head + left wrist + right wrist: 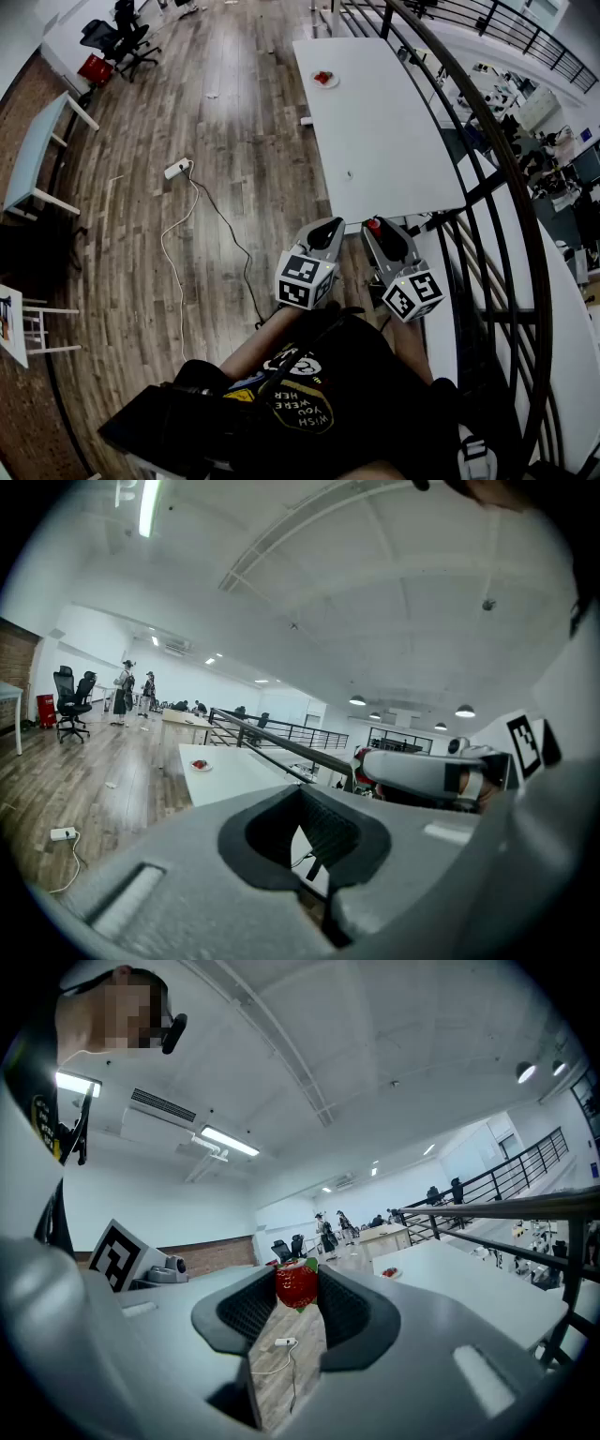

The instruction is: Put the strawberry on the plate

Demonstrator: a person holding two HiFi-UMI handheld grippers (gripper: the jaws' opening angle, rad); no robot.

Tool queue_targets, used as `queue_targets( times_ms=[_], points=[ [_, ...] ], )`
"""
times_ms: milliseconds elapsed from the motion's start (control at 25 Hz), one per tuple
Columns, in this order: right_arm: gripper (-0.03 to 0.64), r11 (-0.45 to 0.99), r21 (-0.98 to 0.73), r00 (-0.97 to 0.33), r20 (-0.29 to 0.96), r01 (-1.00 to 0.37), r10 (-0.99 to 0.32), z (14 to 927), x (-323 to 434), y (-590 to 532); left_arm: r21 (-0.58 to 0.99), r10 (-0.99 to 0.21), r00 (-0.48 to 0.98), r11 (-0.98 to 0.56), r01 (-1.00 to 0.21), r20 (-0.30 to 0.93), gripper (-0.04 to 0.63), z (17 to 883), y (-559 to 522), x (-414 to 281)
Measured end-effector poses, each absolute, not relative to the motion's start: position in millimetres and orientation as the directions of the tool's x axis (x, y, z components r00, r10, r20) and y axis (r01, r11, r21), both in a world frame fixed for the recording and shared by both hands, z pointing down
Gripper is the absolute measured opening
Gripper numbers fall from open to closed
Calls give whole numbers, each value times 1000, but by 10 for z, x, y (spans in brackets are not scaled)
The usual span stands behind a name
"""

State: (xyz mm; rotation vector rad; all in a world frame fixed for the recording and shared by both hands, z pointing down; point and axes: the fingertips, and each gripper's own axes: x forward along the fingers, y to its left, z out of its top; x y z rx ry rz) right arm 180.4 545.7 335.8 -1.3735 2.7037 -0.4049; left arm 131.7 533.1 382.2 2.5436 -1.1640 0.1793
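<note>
A red strawberry (297, 1286) with green leaves sits between the pads of my right gripper (298, 1290), which is shut on it. In the head view the strawberry (373, 225) shows as a red dot at the tip of the right gripper (375, 231), just over the near end of the long white table (384, 141). The small white plate (324, 81) lies at the table's far end with something red on it; the plate (200, 765) also shows in the left gripper view. My left gripper (329, 226) is beside the right one, jaws together, holding nothing.
A black metal railing (487, 141) runs along the table's right side. A power strip (177, 169) with a long cable lies on the wooden floor to the left. Office chairs (122, 42) and a light blue table (37, 150) stand farther off. People stand in the distance.
</note>
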Motion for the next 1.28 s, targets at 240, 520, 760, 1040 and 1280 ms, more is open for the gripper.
queue_targets(
  times_ms=[240,520,760,1040,1280],
  points=[
    [141,555,-279,-589,50,-784,-807,3453,1779,5474,253,-717,650,-599,-760,252,2,3843,5347,1246],
    [141,563,-282,-599,55,-777,-799,3458,1691,5497,261,-725,641,-587,-767,254,2,3848,5375,1156],
    [143,571,-283,-607,52,-771,-793,3510,1551,5496,262,-741,617,-560,-786,266,2,3904,5405,953],
    [143,604,-294,-643,48,-741,-765,3512,1202,5404,269,-764,592,-531,-803,259,2,3904,5344,590],
    [143,606,-314,-652,56,-730,-756,3611,956,5405,283,-760,596,-531,-799,258,2,4004,5315,393]
  ],
)
